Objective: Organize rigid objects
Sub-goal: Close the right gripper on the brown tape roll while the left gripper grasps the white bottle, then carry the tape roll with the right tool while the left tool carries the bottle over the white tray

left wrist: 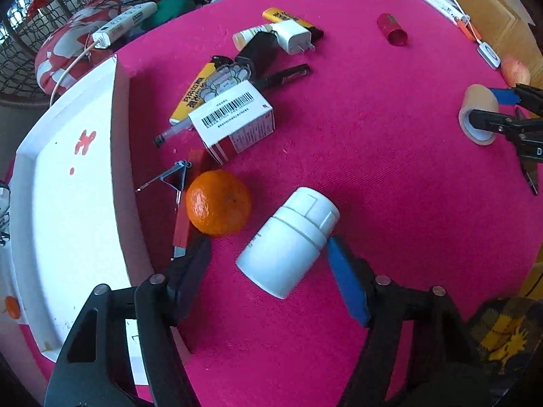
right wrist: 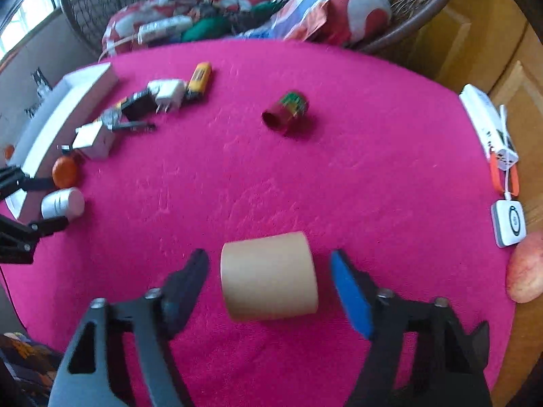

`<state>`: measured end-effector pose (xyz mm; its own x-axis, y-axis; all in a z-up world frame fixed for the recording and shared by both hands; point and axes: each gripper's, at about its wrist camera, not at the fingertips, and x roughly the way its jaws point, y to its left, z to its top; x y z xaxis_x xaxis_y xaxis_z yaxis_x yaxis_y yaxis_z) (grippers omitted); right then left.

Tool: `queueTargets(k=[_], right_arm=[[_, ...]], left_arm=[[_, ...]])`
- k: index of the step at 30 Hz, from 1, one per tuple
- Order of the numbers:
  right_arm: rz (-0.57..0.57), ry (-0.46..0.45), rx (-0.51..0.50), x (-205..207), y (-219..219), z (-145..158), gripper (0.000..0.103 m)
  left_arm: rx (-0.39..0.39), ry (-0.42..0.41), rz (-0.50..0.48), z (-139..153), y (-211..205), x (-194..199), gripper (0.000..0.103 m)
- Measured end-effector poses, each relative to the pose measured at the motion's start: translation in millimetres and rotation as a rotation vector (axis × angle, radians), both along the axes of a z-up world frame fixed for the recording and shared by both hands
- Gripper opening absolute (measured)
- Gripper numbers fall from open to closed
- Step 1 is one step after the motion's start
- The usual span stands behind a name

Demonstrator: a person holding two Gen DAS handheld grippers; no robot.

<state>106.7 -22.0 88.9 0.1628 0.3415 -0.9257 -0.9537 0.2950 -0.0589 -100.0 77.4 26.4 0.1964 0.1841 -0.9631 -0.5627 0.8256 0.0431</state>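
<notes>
Both views are bright with daylight, which enters through the window (right wrist: 30,10) far beyond the jaws, up and to the left. Shadows are soft: the orange (left wrist: 219,202) and white bottle (left wrist: 288,240) cast faint ones on the pink cloth (left wrist: 373,156). The left wrist view is fairly sharp. The right wrist view is blurred throughout, worst left of the jaws. Fisheye bending curves the edges, with black corners.

on the surface (left wrist: 373,169), the bottle (left wrist: 288,242) lies on its side between the open left tongs (left wrist: 268,257), the orange (left wrist: 219,202) just left of it. the tray (left wrist: 68,203) sits at the left edge. behind the orange lies the box (left wrist: 234,118), then the charger (left wrist: 293,37). the tape roll (right wrist: 268,276) lies between the open right tongs (right wrist: 269,271), the small can (right wrist: 286,112) well behind it.
</notes>
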Motion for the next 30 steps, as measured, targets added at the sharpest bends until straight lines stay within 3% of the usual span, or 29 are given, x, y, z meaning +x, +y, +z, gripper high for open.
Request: queueTargets(k=[4,7,9,13,16,22,30], right_arm=[[0.015,-0.004,-0.041,-4.9,-0.1,-8.5,0.048],[0.011,0.012,-0.043,-5.1,-3.8,-9.0,0.047],[0.007,0.025,-0.039,-5.6,-7.0,-8.4,0.047],[0.002,0.044,0.022,-11.5,-18.5,10.7,0.047],[-0.016,0.068,0.112,-17.6,-27.9,41.1,0.047],[-0.044,0.086,0.266,-29.4,-28.1,92.3,0.047],[-0.068,0.094,0.302,-43.2,-24.2,108.3,0.047]], left_arm=[[-0.029,0.028,-0.019,-8.0,-5.8,2.3,0.050],[-0.028,0.024,-0.008,-9.6,-8.5,1.9,0.047],[-0.047,0.005,0.006,-7.9,-9.5,0.1,0.040],[-0.065,-0.074,0.028,7.9,-15.4,-6.4,0.039],[-0.081,-0.152,0.059,26.9,-14.8,-13.2,0.036],[-0.094,-0.152,0.067,26.7,-5.0,-12.9,0.036],[-0.095,-0.124,0.049,10.5,1.1,10.3,0.036]])
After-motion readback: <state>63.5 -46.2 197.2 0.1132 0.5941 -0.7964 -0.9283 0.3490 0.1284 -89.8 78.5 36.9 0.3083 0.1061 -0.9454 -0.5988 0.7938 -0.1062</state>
